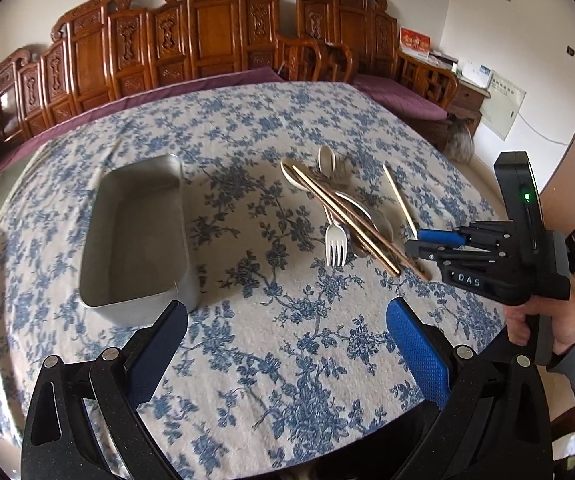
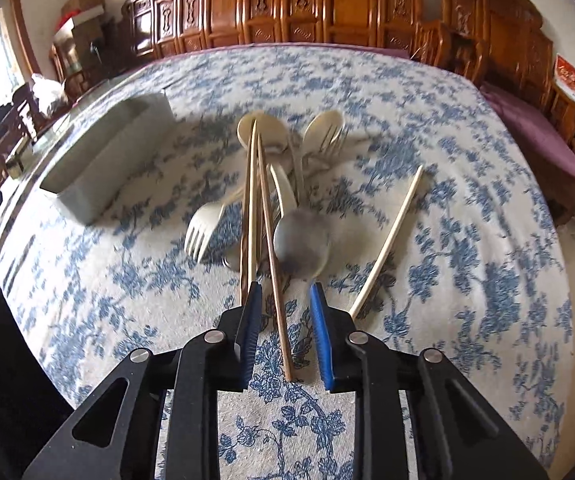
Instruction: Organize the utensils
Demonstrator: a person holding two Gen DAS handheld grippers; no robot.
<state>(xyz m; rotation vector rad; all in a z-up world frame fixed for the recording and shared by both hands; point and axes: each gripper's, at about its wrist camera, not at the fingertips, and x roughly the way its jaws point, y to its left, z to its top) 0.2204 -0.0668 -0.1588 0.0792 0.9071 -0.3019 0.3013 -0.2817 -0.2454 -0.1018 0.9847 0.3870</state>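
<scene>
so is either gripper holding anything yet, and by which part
Nothing is held. The left gripper is open over bare cloth. The right gripper is open, its fingers on either side of a brown chopstick near its end, not yet shut.

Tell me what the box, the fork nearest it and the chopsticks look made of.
Box: likely metal, a dull brushed grey with thin walls. Fork: probably plastic, matte cream, no shine. Chopsticks: look like wood or bamboo, tan to brown with a light sheen.
</scene>
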